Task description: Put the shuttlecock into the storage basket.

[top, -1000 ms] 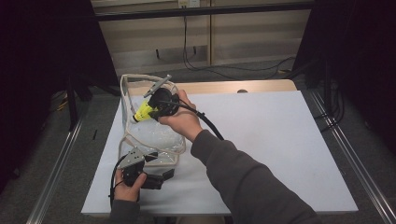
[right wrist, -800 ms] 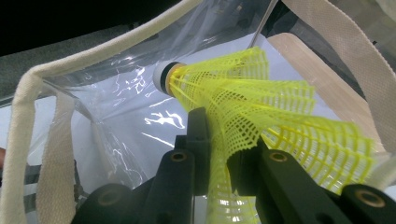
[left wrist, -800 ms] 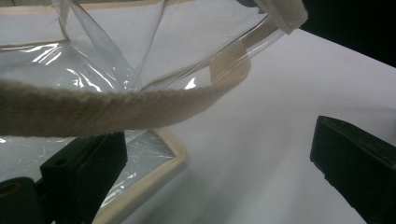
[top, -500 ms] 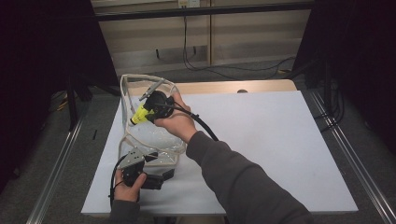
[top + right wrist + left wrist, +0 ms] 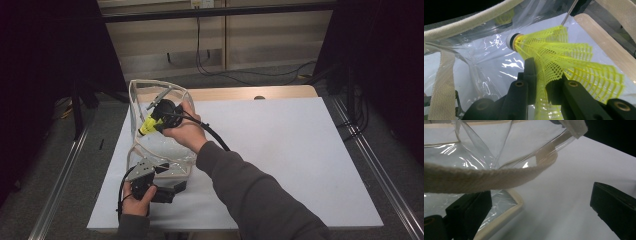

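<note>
A clear plastic bag [image 5: 161, 150] with cream fabric trim stands open at the left of the white table [image 5: 300, 150]. My right gripper [image 5: 156, 116] is at the bag's mouth, shut on the skirt of a yellow shuttlecock [image 5: 146, 126]. In the right gripper view the shuttlecock [image 5: 554, 50] points its white cork towards the bag's film [image 5: 486, 57], pinched in the gripper [image 5: 542, 75]. My left gripper [image 5: 172, 184] rests low at the bag's near corner. Its jaws [image 5: 541, 202] stand wide apart and open, with a cream strap [image 5: 486, 178] crossing above them.
The table's wooden far edge [image 5: 240, 93] lies behind the bag. Metal rails [image 5: 65, 170] run along both sides of the table, and cables [image 5: 210, 65] trail on the floor beyond it. The right sleeve [image 5: 250, 195] crosses the table's front middle.
My right gripper has shifted slightly left with the shuttlecock, further over the bag's mouth. The left gripper has kept still.
</note>
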`<state>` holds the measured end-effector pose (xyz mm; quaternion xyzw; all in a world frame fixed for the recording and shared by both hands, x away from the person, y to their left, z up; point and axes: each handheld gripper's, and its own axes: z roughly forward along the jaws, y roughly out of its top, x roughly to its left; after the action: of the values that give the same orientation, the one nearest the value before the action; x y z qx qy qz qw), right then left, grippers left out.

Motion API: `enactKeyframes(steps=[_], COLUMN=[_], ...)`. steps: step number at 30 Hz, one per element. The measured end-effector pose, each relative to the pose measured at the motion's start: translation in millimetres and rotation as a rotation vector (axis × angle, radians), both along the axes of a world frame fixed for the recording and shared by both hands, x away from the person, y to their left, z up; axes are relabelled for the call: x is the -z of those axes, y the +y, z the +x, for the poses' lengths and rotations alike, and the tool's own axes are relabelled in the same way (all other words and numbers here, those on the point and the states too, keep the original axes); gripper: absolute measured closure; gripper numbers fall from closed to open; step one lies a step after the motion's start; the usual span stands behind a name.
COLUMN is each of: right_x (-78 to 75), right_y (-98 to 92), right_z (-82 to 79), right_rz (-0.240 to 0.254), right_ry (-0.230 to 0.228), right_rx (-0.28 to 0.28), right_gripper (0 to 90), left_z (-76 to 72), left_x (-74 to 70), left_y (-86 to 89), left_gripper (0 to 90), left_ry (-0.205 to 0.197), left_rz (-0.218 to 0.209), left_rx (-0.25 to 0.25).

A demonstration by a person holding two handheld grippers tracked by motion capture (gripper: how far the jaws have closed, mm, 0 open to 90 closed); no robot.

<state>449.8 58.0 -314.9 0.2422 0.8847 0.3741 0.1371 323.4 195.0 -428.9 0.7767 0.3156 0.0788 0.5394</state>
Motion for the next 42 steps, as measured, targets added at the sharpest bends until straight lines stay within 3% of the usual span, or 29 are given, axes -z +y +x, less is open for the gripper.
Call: enactKeyframes(steps=[12, 33, 42], right_x=[3.0, 6.4, 3.4], right_y=[2.5, 7.0, 8.2], right_z=[1.4, 1.5, -1.4], right_rz=[0.004, -0.033, -0.016], right_ry=[0.006, 0.006, 0.019], right_rx=[0.0, 0.004, 0.004], right_gripper=[80.3, 80.1, 80.1], left_z=[-0.1, -0.2, 0.0], left_x=[0.0, 0.0, -0.1], left_y=[-0.3, -0.4, -0.1], left_gripper=[3.8, 3.8, 3.8], left_ry=[-0.001, -0.001, -0.004], left_rz=[0.0, -0.001, -0.004], left_rx=[-0.005, -0.006, -0.006])
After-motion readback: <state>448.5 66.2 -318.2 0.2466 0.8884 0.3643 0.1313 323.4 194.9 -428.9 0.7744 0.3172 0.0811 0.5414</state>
